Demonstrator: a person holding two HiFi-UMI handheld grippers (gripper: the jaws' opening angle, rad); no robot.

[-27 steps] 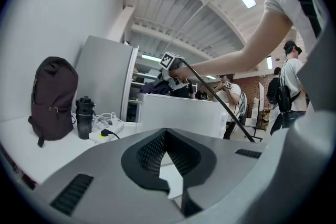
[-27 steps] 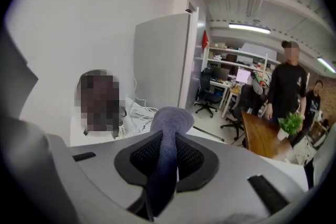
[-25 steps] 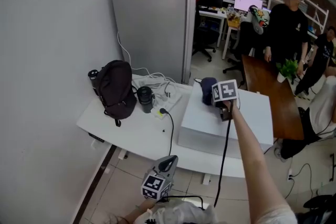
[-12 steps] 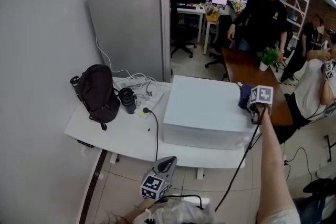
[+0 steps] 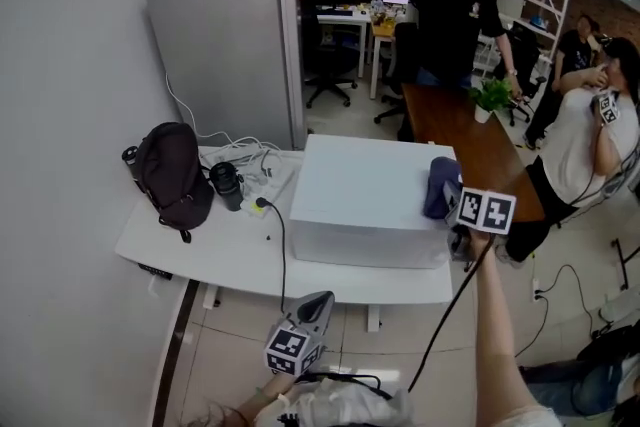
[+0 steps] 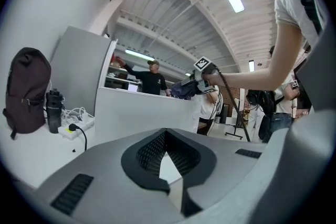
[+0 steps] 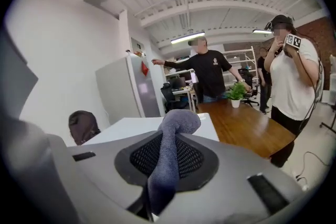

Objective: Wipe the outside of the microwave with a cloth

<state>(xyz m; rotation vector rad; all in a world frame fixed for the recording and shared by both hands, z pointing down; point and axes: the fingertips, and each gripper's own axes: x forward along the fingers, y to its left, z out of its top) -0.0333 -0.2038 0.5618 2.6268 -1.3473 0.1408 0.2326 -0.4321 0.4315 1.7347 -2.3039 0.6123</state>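
The microwave (image 5: 365,200) is a white box on the white desk (image 5: 200,250). My right gripper (image 5: 455,220) is shut on a dark blue cloth (image 5: 440,187), which presses on the microwave's right edge near the front corner. In the right gripper view the cloth (image 7: 170,149) stands pinched between the jaws of the right gripper (image 7: 157,186), above the microwave top (image 7: 136,126). My left gripper (image 5: 318,310) hangs low in front of the desk, shut and holding nothing. In the left gripper view the left gripper (image 6: 168,165) faces the microwave (image 6: 142,113).
A dark backpack (image 5: 170,170), a black bottle (image 5: 226,185) and a power strip with cables (image 5: 262,200) lie left of the microwave. A grey cabinet (image 5: 225,50) stands behind. A wooden table (image 5: 470,140) with a plant (image 5: 490,95) is to the right, with people (image 5: 450,10) nearby.
My right gripper carried the cloth across the microwave top from its far left part to the right edge, then toward the front corner. The left gripper stayed put.
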